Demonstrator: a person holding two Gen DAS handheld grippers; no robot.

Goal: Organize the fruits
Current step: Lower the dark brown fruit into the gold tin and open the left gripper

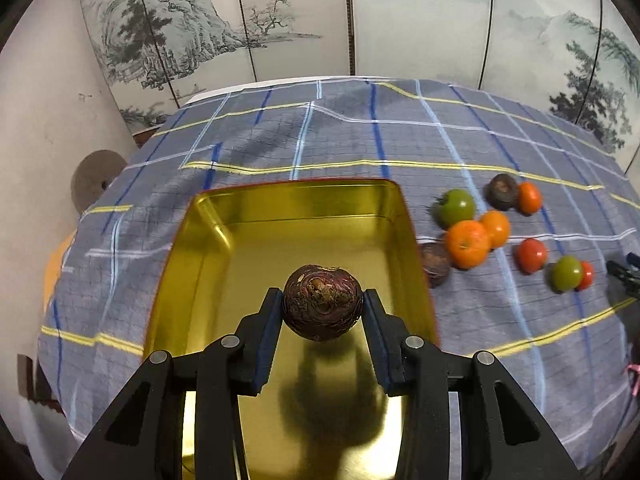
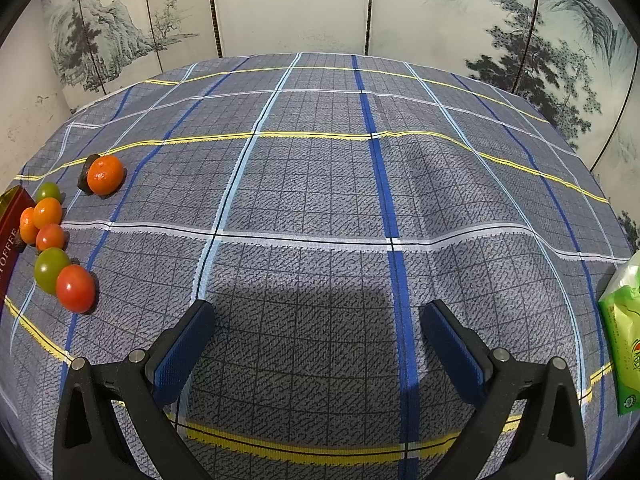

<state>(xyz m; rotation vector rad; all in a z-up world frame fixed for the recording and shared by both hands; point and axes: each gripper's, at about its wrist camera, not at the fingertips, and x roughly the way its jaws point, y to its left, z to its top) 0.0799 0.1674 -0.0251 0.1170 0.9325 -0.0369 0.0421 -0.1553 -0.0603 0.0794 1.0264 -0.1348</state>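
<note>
My left gripper point(image 1: 323, 300) is shut on a dark purple-brown round fruit point(image 1: 322, 302), held above the inside of a gold tin box point(image 1: 208, 240). To the tin's right lie loose fruits on the checked cloth: a green tomato point(image 1: 456, 207), an orange mandarin point(image 1: 467, 243), a red tomato point(image 1: 530, 255), two more dark fruits point(image 1: 502, 191) and others. My right gripper point(image 2: 318, 320) stands open over bare cloth, with nothing between its fingers. The same fruit cluster shows far left in the right wrist view, with a red tomato point(image 2: 75, 288) nearest.
A blue-grey checked tablecloth point(image 2: 320, 184) covers the table. A green packet point(image 2: 624, 332) lies at the right edge. The tin's red side point(image 2: 12, 216) shows at far left. A painted folding screen point(image 1: 360, 20) stands behind the table.
</note>
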